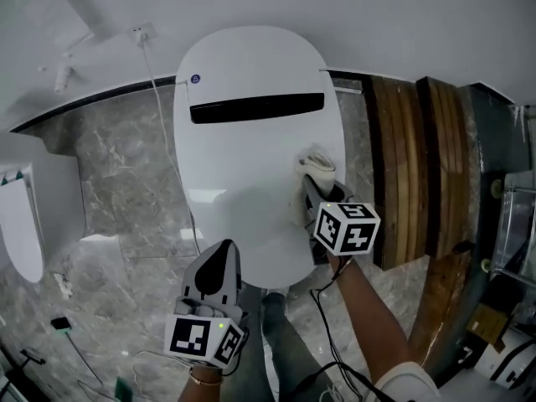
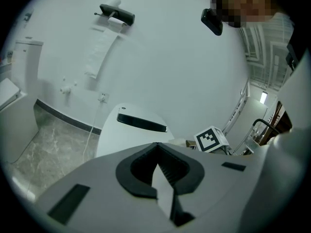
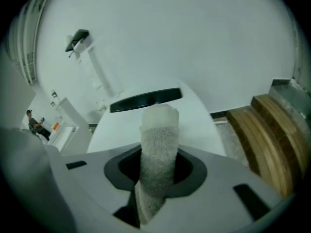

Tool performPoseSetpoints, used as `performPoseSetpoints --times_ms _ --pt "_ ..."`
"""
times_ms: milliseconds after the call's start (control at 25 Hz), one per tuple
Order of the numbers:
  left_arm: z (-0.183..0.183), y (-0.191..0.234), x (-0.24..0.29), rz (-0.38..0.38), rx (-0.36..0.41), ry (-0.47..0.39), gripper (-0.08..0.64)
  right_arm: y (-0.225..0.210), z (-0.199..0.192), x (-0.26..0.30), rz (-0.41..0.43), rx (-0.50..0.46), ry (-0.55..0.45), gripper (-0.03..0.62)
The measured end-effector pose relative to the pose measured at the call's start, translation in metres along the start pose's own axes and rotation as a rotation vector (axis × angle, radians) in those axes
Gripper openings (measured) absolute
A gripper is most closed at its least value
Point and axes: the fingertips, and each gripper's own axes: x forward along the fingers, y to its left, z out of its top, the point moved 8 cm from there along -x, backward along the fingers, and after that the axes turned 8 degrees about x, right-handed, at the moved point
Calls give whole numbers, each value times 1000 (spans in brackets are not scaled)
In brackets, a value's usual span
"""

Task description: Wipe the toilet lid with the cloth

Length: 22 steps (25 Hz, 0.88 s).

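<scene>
The white toilet lid [image 1: 251, 153] fills the middle of the head view, with a black slot near its back. My right gripper [image 1: 311, 184] is shut on a folded off-white cloth [image 1: 318, 167], which rests on the lid's right side. In the right gripper view the cloth [image 3: 158, 154] sticks up between the jaws, and the lid [image 3: 194, 115] lies beyond it. My left gripper [image 1: 219, 262] hangs shut and holds nothing, just off the lid's front edge. Through the left gripper view the lid [image 2: 126, 132] shows ahead, beyond the left gripper [image 2: 156, 152].
Wooden slats [image 1: 414, 166] stand right of the toilet. A white fixture [image 1: 21, 224] sits at the left on the grey marble floor [image 1: 117, 182]. A cable [image 1: 159, 99] runs down from a wall socket. A metal rack [image 1: 515, 233] stands at the far right.
</scene>
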Motion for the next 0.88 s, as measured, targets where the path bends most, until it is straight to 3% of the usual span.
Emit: performPoseSetpoints --times_ms 240,400,600,880 --pt "2 37 -42 144 -42 -46 12 154 -63 36 309 -87 167 100" --pt "-6 54 -65 208 -72 -67 12 188 -96 52 328 -135 245 98" --pt "-16 48 -67 191 -84 -61 12 132 -89 36 277 -88 203 100" --pt "-22 -3 -29 60 -49 -28 11 -24 -55 -18 13 51 104 100"
